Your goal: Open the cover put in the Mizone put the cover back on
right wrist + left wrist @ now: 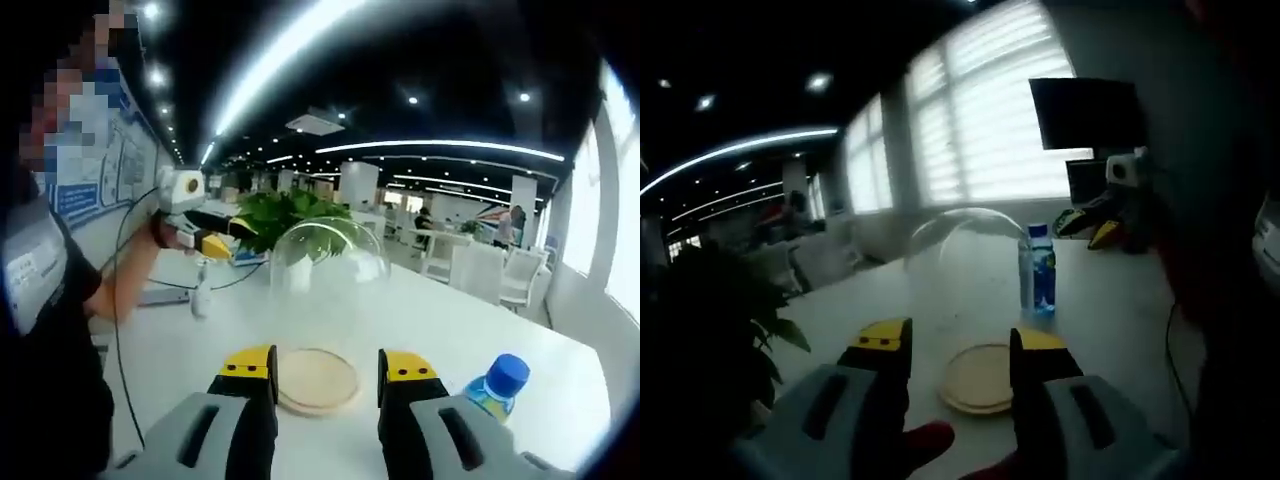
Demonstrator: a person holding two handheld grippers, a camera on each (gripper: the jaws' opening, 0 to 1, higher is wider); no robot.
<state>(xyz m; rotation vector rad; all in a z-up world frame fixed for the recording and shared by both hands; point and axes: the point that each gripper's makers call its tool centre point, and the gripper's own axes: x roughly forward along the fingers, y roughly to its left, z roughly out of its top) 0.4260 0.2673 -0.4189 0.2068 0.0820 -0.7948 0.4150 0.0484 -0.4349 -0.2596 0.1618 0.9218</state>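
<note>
Left gripper view has the glass dome cover (965, 290) on its wooden base (978, 378), just ahead between the left tool's (960, 350) wide, empty jaws; the Mizone bottle (1038, 268) stands behind it. Right tool (326, 375) also gapes empty. Smooth glass could slip, or the bottle tip.

From my left tongs' view I see a white bench (1110, 310), a dark monitor (1087, 113) against bright blinds (990, 110), and a leafy plant (710, 320). From my right tongs' view, white chairs (480, 268) stand beyond the bench, under ceiling lights (440, 148).
</note>
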